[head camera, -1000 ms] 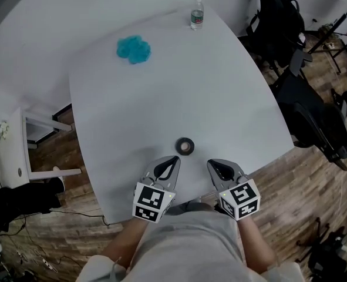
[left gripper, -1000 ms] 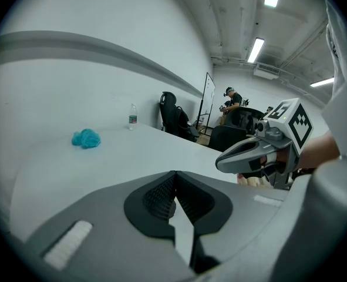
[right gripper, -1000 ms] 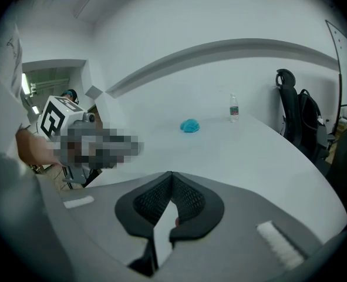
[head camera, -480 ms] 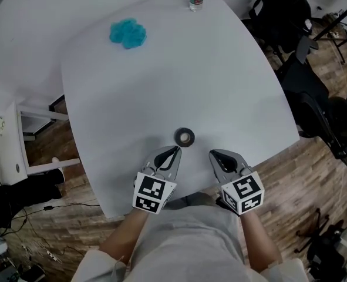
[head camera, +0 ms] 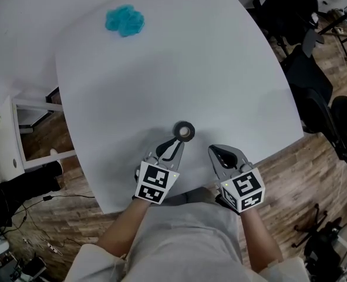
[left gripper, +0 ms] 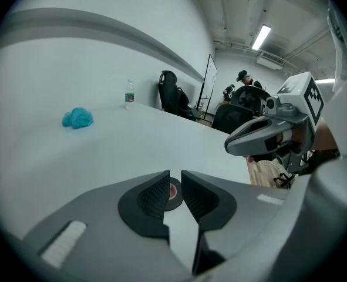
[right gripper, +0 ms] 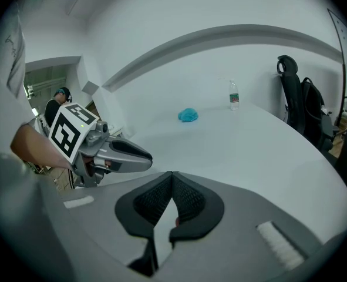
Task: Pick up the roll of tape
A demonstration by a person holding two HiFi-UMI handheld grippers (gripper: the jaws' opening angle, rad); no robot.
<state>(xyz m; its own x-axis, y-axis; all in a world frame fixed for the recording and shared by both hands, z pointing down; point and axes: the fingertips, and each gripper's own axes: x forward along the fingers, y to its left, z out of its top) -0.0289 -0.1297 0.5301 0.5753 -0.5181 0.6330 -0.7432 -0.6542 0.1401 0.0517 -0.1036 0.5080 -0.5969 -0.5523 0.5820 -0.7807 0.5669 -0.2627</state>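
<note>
One roll of tape (head camera: 185,131), flat on white table (head camera: 161,75)

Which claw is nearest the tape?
The left gripper, its jaws just opening with nothing between, tips almost at the roll of tape; the right gripper sits aside.

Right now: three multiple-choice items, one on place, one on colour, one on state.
1. Where is the roll of tape? A on the floor; B on the table, just ahead of the left gripper; C on a chair.
2. Colour of the crumpled lump? A blue; B red; C yellow.
3. Jaws of the right gripper? A wide apart; B gripping the tape; C shut, empty.
1 B: head view shows it; the left jaws have just been opening, nothing between them. 2 A: plainly blue. 3 C: tips touch in its own view.
</note>
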